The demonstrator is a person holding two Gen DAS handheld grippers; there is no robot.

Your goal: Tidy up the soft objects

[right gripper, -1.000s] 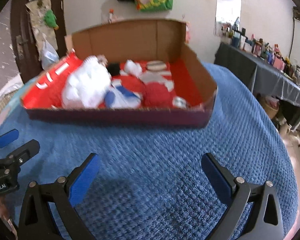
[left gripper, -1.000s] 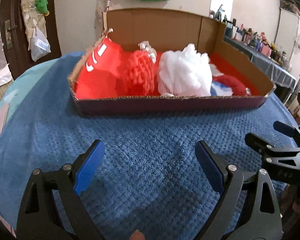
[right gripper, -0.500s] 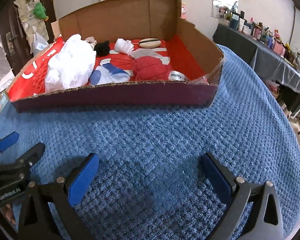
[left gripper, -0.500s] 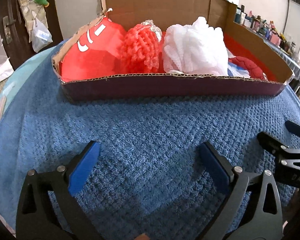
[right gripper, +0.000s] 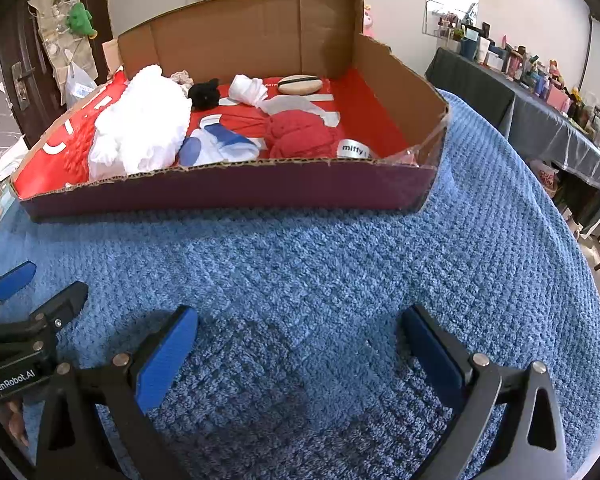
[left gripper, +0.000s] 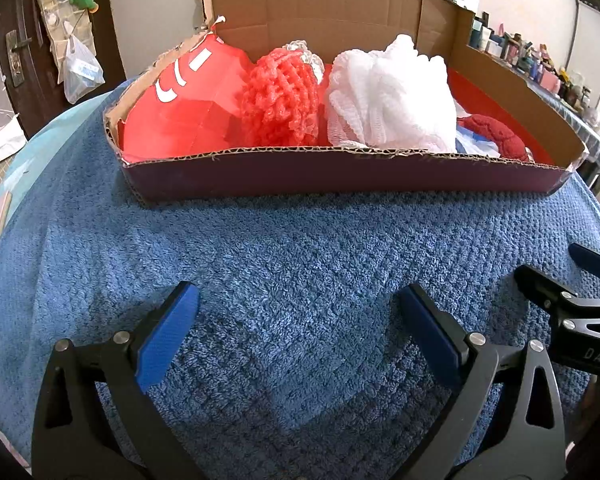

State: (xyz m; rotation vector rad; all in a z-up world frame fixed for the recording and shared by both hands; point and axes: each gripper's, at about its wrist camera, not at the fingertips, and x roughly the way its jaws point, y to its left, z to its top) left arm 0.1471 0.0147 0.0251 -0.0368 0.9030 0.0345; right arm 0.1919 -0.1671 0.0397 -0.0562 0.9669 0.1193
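Both hand-held grippers empty, box loaded

My left hand-held gripper and right hand-held gripper gape wide over bare blue towel; white pouf, red pouf and yarn sit in the box, so I judge nearly done.

Right gripper hovering wide open over blue towel
Cardboard box sitting beyond it, holding white mesh puff, red knit bundle, blue-white cloth; left gripper showing at left edge
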